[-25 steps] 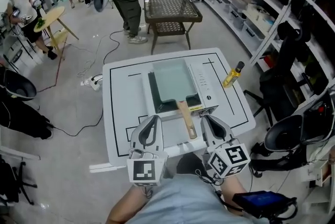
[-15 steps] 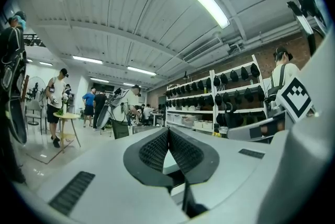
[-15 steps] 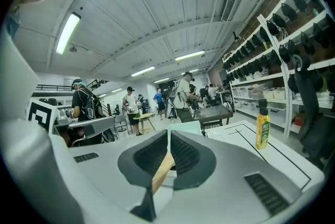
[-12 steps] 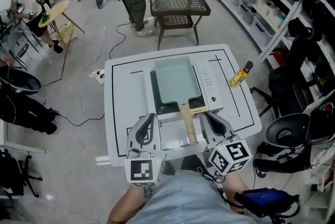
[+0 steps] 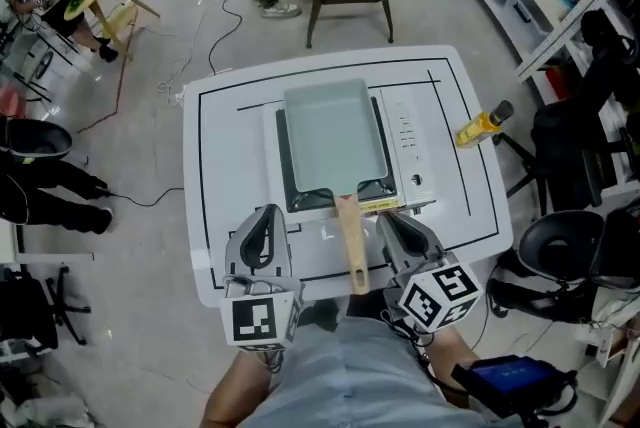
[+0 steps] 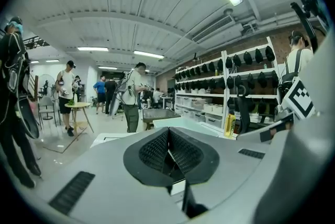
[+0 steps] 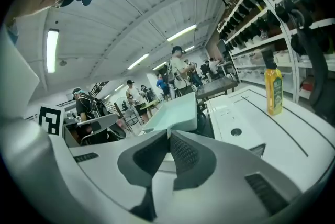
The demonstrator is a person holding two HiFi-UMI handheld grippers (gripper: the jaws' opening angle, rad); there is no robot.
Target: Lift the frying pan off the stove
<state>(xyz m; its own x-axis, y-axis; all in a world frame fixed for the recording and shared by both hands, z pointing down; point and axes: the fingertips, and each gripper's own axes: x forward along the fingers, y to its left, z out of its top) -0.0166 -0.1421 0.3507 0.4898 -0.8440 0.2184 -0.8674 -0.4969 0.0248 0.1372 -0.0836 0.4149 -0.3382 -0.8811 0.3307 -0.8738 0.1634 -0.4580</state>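
While left tongs [image 5: 266, 216] and right tongs [image 5: 388, 221] are both pressed together and empty, the rectangular frying pan [image 5: 335, 136] sits untouched on the portable stove [image 5: 405, 141].
Wooden handle [image 5: 350, 236] points at the person, between the two tongs, touching neither. Risks as I read it: pushing in without spreading first shoves the handle and skews the pan; a pinch far out on the handle lets the pan sag or roll; a wide swing right could clip the oil bottle [image 5: 483, 125] on the bench [image 5: 230, 116].

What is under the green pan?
The pan sits on a white stove; its black top peeks out along the pan's left and near edges. Whatever lies right beneath is covered by the pan.
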